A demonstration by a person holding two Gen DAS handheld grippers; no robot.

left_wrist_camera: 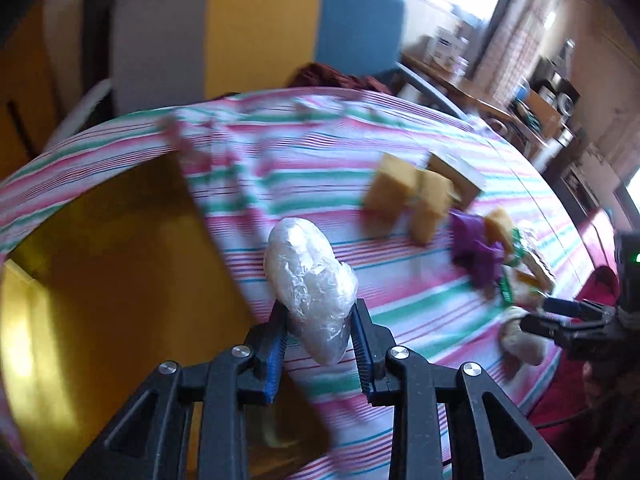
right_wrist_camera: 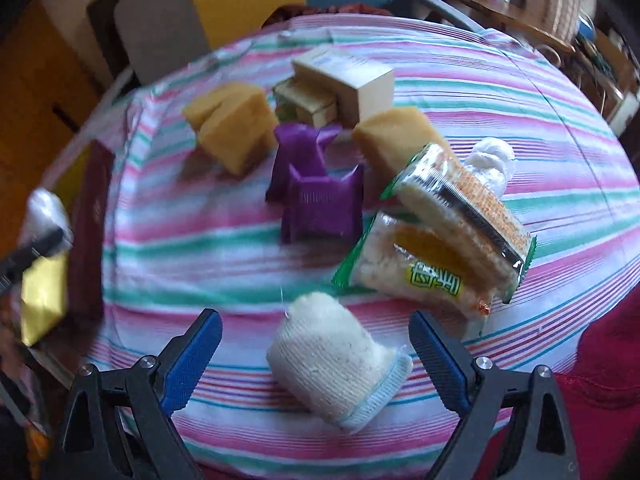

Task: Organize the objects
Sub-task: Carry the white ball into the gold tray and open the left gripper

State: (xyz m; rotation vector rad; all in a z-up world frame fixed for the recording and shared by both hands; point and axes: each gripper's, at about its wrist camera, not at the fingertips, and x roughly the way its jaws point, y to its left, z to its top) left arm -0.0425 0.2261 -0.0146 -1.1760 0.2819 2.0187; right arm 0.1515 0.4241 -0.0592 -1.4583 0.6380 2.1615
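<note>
Left tool [left_wrist_camera: 320, 330]: clamped on a plastic-wrapped white bundle [left_wrist_camera: 310, 284], held clear above the striped worktop [left_wrist_camera: 400, 312].
Right tool [right_wrist_camera: 316, 354]: jaws wide apart, gripping nothing; a white knitted roll [right_wrist_camera: 336, 364] lies on the cloth between them.
Near the roll: snack packets [right_wrist_camera: 436, 240], purple pieces [right_wrist_camera: 316, 188], yellow sponges [right_wrist_camera: 236, 132], beige box [right_wrist_camera: 352, 80].

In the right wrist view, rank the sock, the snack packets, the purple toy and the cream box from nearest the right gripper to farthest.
1. Sock: between the open right gripper fingers.
2. Snack packets: just beyond, right.
3. Purple toy: centre, farther back.
4. Cream box: farthest back.
</note>
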